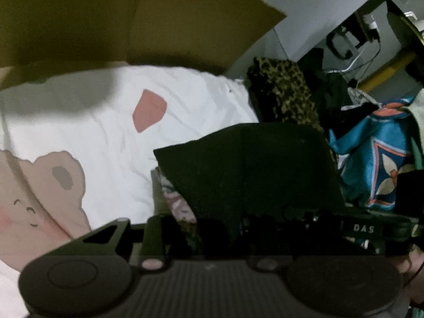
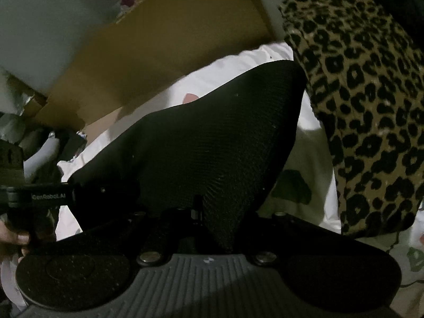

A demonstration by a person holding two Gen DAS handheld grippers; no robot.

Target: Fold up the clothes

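A black textured garment (image 1: pixel 251 172) rises like a tent just ahead of my left gripper (image 1: pixel 212 233), and its lower edge runs down between the fingers, which are shut on it. The fingertips are hidden by the cloth. My right gripper (image 1: pixel 371 229) comes in from the right at the same height. In the right wrist view the black garment (image 2: pixel 212 137) fills the middle, and my right gripper (image 2: pixel 197 212) is shut on its bottom fold. My left gripper (image 2: pixel 39 196) shows at the left edge, held by a hand (image 2: pixel 16 238).
The garment hangs over a white sheet (image 1: pixel 185 106) printed with a pink bear (image 1: pixel 39 198). A cardboard box (image 1: pixel 132 18) stands behind it. A leopard-print garment (image 2: pixel 365 106) lies to the right, with a blue patterned cloth (image 1: pixel 376 153), dark clothes and cables (image 1: pixel 357 61) beyond.
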